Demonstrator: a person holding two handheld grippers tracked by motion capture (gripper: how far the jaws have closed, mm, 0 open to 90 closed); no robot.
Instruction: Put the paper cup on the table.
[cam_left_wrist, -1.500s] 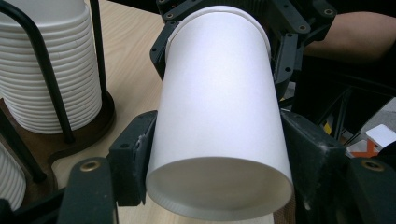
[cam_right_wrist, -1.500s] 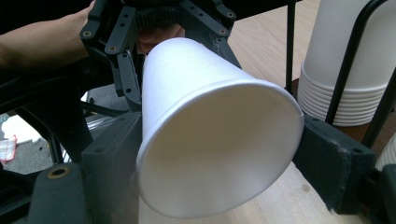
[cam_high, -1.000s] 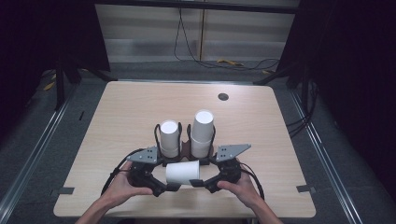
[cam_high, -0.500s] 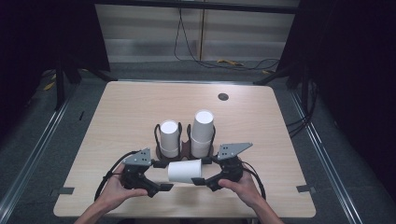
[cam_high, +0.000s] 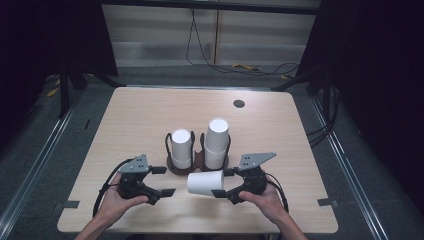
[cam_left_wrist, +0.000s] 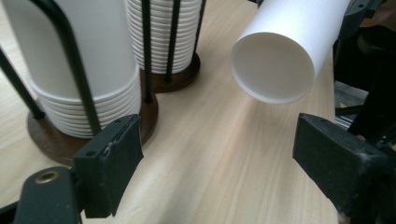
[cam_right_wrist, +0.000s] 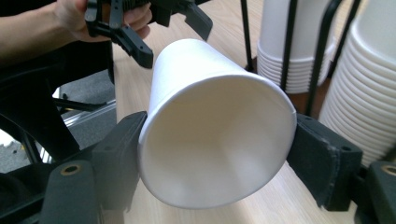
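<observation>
The high view looks forward and down on the bench (cam_high: 150, 120) from above the person's side, far enough off to take in the whole top. The left gripper view sits low and close, facing the cup (cam_left_wrist: 280, 51) and both stacks (cam_left_wrist: 84, 70). The right gripper view looks along the same cup (cam_right_wrist: 215, 140) from its other end, very near. All three share cup and stacks.

Bright, even overhead light — dark surroundings, soft shadows, slightly blurred close-ups.
</observation>
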